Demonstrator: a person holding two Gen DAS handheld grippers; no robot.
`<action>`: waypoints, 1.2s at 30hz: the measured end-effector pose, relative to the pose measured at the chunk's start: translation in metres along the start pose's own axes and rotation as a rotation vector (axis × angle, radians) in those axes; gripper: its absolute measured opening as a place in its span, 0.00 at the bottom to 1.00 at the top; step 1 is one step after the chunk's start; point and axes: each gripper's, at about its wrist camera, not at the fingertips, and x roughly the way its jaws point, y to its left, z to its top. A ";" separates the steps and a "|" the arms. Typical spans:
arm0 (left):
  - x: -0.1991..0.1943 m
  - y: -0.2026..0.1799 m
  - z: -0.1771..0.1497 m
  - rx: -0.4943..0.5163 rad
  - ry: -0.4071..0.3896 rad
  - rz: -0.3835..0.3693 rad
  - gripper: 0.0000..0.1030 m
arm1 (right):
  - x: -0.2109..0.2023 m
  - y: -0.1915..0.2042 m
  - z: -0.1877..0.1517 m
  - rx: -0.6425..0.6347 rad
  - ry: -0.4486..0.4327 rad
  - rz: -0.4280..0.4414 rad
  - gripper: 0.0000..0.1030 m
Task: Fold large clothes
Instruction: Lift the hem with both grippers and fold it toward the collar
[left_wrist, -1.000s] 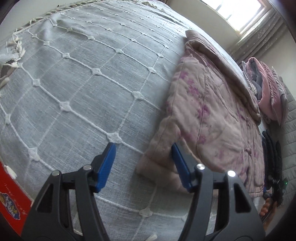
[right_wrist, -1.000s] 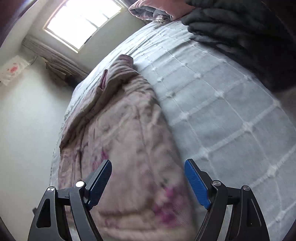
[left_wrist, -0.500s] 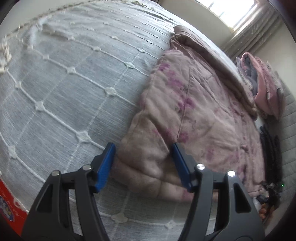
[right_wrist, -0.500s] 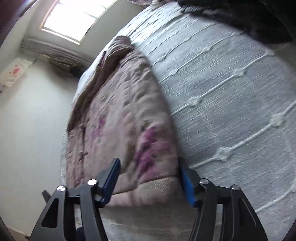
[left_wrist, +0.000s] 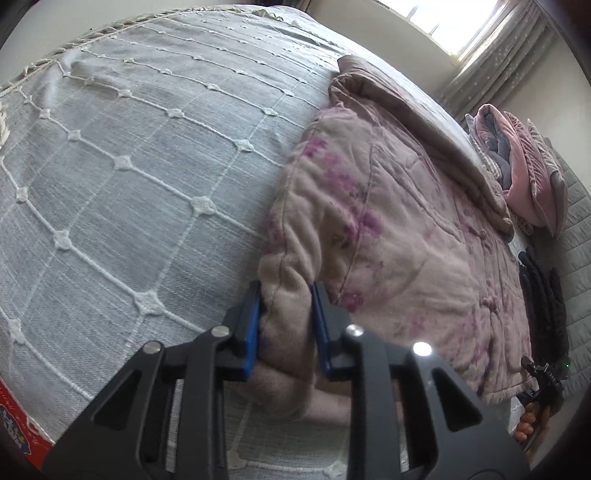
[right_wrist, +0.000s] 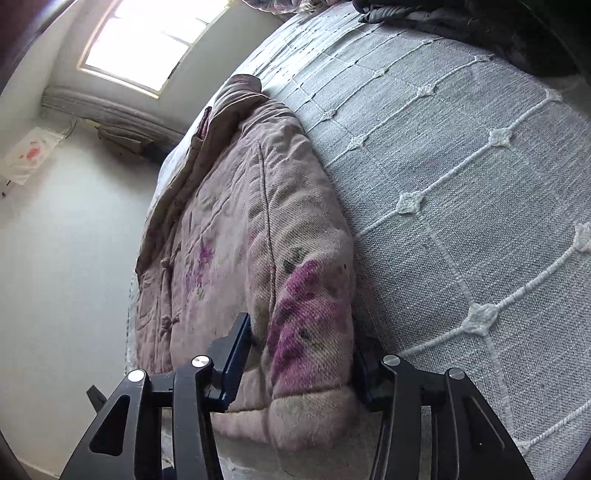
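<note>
A padded pink jacket (left_wrist: 399, 229) with purple flower print lies spread on a grey bedspread (left_wrist: 129, 166). My left gripper (left_wrist: 286, 314) is shut on the jacket's near corner, a thick bunch of fabric between its blue pads. In the right wrist view the jacket (right_wrist: 229, 229) lies with its knot buttons to the left. My right gripper (right_wrist: 301, 354) is closed on the jacket's other near corner, the padded hem filling the gap between its fingers.
A pile of pink and grey folded clothes (left_wrist: 517, 166) sits at the far right of the bed, with dark garments (left_wrist: 543, 306) beside the jacket. Dark clothing (right_wrist: 480, 26) lies at the top right. A red box (left_wrist: 18, 439) is at the bed's edge.
Both grippers moved forward onto the jacket's near corners and closed from wide open onto the fabric.
</note>
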 end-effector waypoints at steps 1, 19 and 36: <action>0.002 0.001 0.001 -0.007 0.002 -0.007 0.28 | 0.001 0.000 0.000 0.000 -0.003 0.002 0.45; 0.013 -0.002 0.002 -0.053 -0.024 -0.024 0.38 | 0.011 -0.005 0.005 0.011 0.008 0.028 0.49; -0.053 -0.007 0.005 -0.121 -0.145 -0.090 0.11 | -0.028 0.035 -0.002 -0.058 -0.104 0.148 0.13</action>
